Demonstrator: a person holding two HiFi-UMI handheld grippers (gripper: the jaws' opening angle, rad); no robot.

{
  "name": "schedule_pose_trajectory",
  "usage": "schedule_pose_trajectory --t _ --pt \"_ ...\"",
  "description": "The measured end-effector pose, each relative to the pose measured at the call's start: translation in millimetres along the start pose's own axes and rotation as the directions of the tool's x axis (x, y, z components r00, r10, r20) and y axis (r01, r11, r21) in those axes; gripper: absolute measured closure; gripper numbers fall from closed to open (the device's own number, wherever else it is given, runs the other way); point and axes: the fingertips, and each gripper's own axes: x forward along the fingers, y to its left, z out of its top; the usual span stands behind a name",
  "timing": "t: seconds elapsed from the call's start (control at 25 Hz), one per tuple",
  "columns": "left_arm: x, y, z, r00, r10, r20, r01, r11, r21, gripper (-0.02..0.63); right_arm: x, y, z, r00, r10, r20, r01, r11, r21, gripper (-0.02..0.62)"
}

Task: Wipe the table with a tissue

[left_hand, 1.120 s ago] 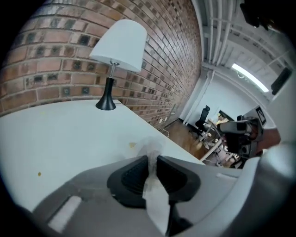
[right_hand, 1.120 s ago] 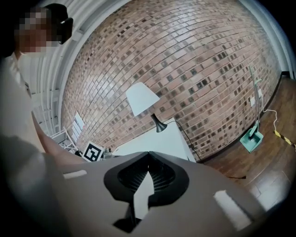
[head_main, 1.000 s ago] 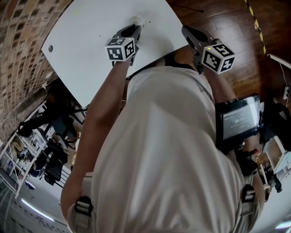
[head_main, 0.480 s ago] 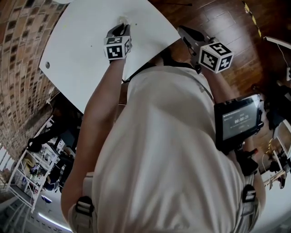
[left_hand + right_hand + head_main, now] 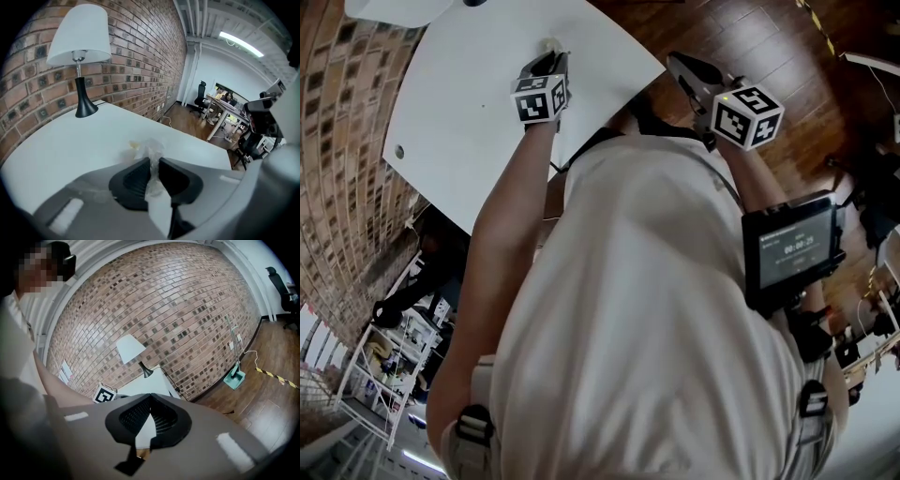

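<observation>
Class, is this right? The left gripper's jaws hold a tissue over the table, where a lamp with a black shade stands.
No: the lamp has a white shade, only its stand is black; the left gripper view shows it. The rest holds.

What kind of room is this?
Probably an office or shared workspace: there is a brick wall, a white table with a lamp on it, and an office chair beside desks farther back.
</observation>
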Motion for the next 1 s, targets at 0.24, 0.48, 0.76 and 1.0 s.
schedule_pose_trajectory --t 0.24,0.48,0.76,1.0 --pt "7 -14 7 0.999 -0.047 -0.001 0.047 0.999 0.021 0.543 3 1 -1 1.000 0.000 -0.001 0.000 1.000 0.003 0.588" --pt "15 -47 1 0.992 -0.122 -0.028 0.123 0.991 0.052 0.543 0 -1 -5 1.000 -0.005 -0.003 0.005 1.000 0.009 0.588" --pt "-3 -104 -11 0.944 -0.323 -0.066 0.326 0.944 0.044 0.543 -16 16 -4 1.000 0.007 0.014 -0.007 1.000 -0.014 0.588" --pt "-49 -130 -13 0.911 -0.392 0.128 0.392 0.920 0.020 0.543 5 27 1 0.996 0.091 -0.012 -0.091 0.994 -0.054 0.588"
